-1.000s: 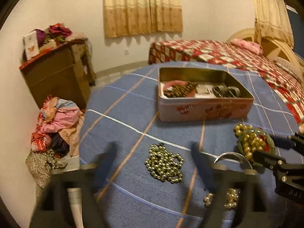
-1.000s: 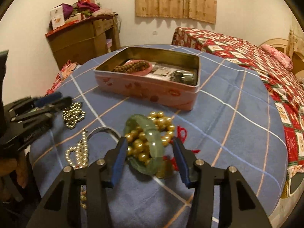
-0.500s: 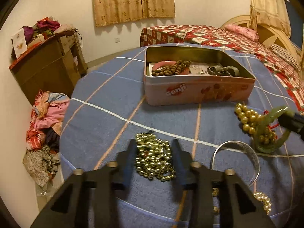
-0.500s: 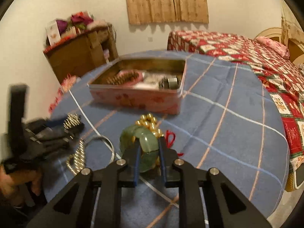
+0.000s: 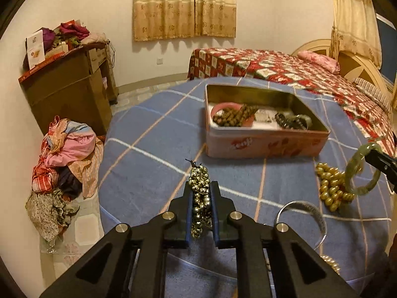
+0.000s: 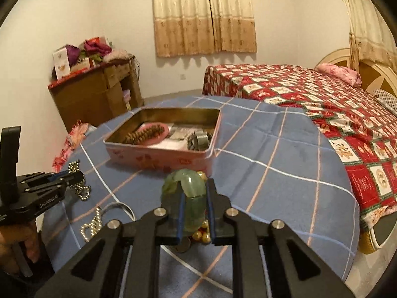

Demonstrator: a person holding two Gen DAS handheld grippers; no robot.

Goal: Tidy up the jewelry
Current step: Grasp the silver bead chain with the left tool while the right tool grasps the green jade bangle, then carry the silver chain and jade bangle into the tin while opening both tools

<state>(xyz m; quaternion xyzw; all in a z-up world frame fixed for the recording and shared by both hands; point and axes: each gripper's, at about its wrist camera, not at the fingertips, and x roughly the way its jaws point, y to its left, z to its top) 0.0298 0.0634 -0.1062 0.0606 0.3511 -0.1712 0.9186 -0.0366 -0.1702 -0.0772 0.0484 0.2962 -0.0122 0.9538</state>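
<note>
- While its jaws have just been closing, the left gripper (image 5: pixel 201 198) clamps a bunch of small gold beads (image 5: pixel 199 193) near the table's (image 5: pixel 153 149) front edge.
- The right gripper (image 6: pixel 194 201), also just closing, pinches a green bangle (image 6: pixel 189 186).
- Beyond both, mid-table, sits the open pink tin (image 5: pixel 265 144), bracelets inside.

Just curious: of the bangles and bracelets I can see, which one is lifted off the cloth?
The green jade bangle, pinched in the right gripper above the gold beads. The thin silver bangle lies flat on the cloth.
</note>
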